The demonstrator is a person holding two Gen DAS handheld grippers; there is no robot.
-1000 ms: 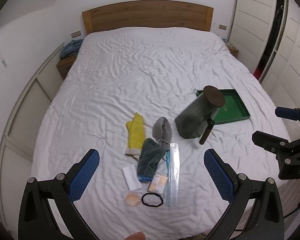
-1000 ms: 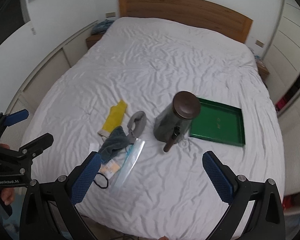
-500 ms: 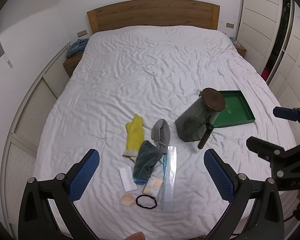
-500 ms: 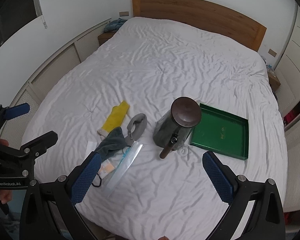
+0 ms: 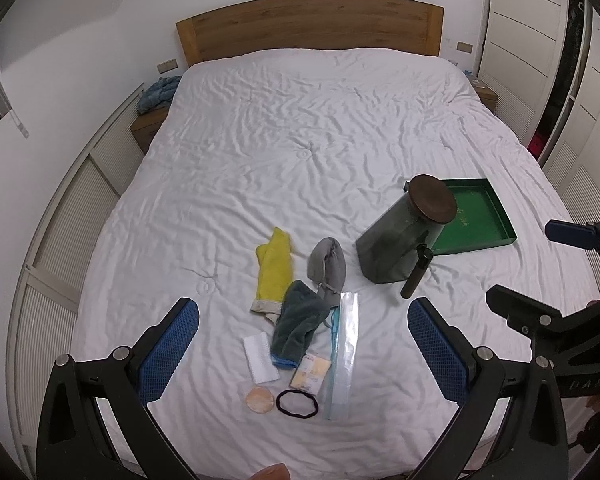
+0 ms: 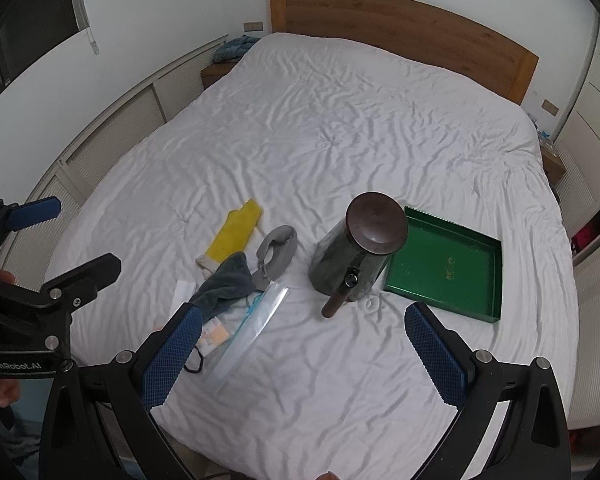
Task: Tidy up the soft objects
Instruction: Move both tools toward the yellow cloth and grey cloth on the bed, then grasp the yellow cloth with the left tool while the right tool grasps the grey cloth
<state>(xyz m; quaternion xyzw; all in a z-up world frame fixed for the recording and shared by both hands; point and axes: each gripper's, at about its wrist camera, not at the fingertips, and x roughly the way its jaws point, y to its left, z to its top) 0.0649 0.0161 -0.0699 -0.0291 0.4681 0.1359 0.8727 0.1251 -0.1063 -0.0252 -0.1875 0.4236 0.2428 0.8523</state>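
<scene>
Near the foot of the white bed (image 5: 300,152) lies a cluster of soft items: a yellow sock (image 5: 274,272) (image 6: 236,236), a grey sock (image 5: 328,268) (image 6: 278,250), a dark teal cloth (image 5: 300,322) (image 6: 226,284), a white pad (image 5: 260,357), a black hair tie (image 5: 297,403), a round tan pad (image 5: 259,399) and a clear zip bag (image 5: 344,354) (image 6: 252,330). A dark green pouch with a brown lid (image 5: 404,236) (image 6: 356,252) stands beside a green tray (image 5: 480,216) (image 6: 448,268). My left gripper (image 5: 300,348) and right gripper (image 6: 304,354) both hover open above the bed's foot, holding nothing.
A wooden headboard (image 5: 308,26) and white wardrobes (image 5: 532,48) bound the room. A blue cloth (image 5: 158,92) rests on the left nightstand. A small card packet (image 5: 310,372) lies among the items. The far half of the bed holds only wrinkled sheet.
Both grippers have risen and drawn back from the bed, so the items look smaller and farther away. Nothing on the bed has moved.
</scene>
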